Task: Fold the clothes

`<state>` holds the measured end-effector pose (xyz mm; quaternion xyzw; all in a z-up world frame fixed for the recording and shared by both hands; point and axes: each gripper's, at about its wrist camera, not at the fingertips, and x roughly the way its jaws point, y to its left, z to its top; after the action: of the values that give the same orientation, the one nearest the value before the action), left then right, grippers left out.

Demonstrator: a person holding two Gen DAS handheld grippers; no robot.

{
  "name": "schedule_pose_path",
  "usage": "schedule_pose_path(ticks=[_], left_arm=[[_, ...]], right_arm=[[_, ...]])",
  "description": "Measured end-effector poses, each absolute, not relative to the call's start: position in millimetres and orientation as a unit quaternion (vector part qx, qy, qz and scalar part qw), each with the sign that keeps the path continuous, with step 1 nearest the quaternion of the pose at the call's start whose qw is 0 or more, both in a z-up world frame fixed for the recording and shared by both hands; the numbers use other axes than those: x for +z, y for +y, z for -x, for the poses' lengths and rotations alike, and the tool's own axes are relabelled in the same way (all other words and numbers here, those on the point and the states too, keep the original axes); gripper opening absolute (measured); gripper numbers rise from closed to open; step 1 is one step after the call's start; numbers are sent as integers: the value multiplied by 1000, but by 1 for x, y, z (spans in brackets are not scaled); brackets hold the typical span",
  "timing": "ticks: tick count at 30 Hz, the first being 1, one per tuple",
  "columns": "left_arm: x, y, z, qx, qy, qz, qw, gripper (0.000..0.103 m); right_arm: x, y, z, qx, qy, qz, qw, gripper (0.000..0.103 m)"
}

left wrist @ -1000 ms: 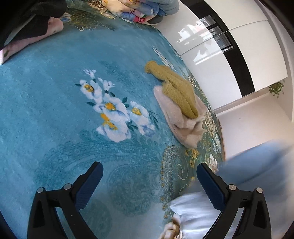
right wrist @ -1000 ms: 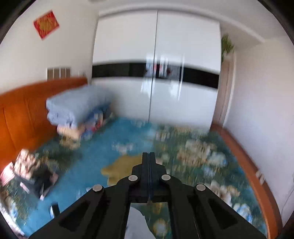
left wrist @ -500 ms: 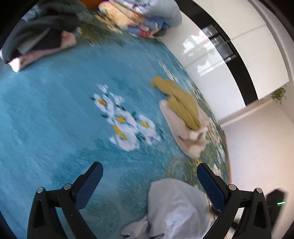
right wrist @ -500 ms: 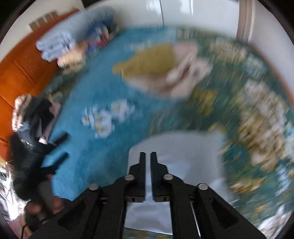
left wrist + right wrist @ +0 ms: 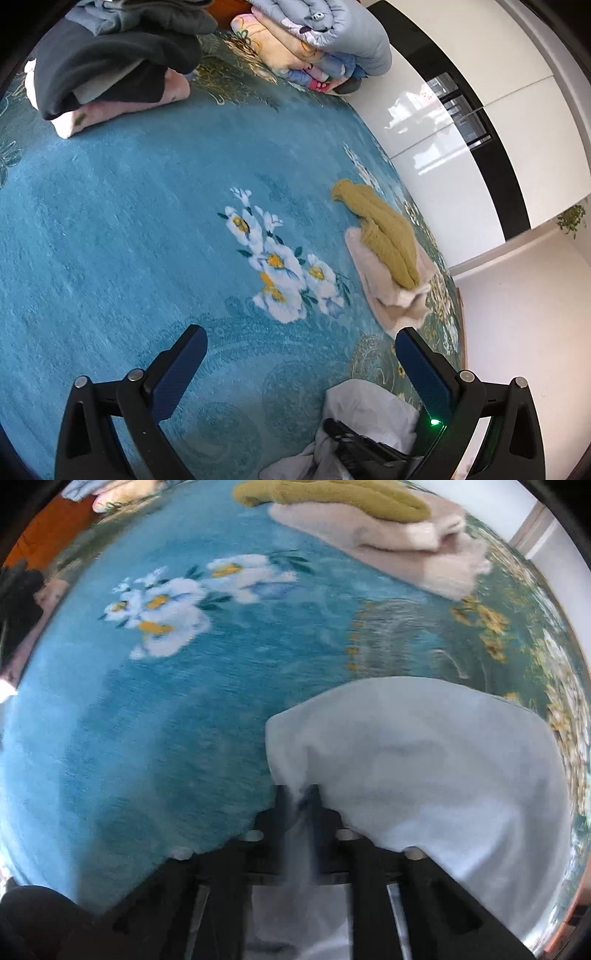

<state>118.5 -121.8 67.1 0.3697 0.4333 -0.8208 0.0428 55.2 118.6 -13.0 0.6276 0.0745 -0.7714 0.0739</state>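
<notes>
Jaws of the right gripper (image 5: 298, 794) are pinched on an edge of the white garment (image 5: 424, 760), which billows over the blue floral carpet (image 5: 147, 738) at lower right of the right wrist view; motion blur there makes the exact seam held hard to tell. Within the last moments these jaws parted slightly and closed again with the cloth between them. Jaws of the left gripper (image 5: 299, 365) stand wide apart and empty above the carpet, with the white garment crumpled at the lower right of the left wrist view. Upper right of centre, an olive garment (image 5: 384, 236) lies across a pale pink garment (image 5: 391, 295), both roughly bundled. At upper left sits a dark clothes pile (image 5: 110, 62); at top centre, stacked quilts (image 5: 325, 40). Judged progress: early, with the white garment not yet spread flat or folded, and the olive and pink pieces probably still to do.
</notes>
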Motion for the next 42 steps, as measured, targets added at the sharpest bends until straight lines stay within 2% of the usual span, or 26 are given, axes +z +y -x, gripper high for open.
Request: schedule_pose_path(ticks=[2,5,11,15,21,29,34,38,42], left_arm=[[68,-120,-118,-818,432,-377,31,103],[68,-118,-120,-810,436,-392,4,103],[78,-119,-139,-804,447,-392,-9,103],[96,-125,-154,-811,437,-389,-21,103],[146,-143,-176,-847,399,-349,-30,103],[210,-186,-215,-878,395,-266,-38,103],[230,-195,-228,-893,364,-260,-55,103],[224,-176,-223,-904,296,-302,-57,103],[195,-151,-211,-887,273,-367,-61,103]], right_arm=[[1,133,-55,-779,46,-621,66,3],[52,166,-62,-821,23,-568,45,3],[204,211,-86,-897,13,-439,46,3],[300,209,-113,-935,-9,-344,85,3],[388,187,-154,-949,-40,-252,184,2],[491,200,-219,-951,-87,-118,272,2],[479,247,-235,-960,-108,-127,226,2],[394,295,-214,-952,-146,-217,158,2],[281,347,-189,-921,-184,-338,66,2]])
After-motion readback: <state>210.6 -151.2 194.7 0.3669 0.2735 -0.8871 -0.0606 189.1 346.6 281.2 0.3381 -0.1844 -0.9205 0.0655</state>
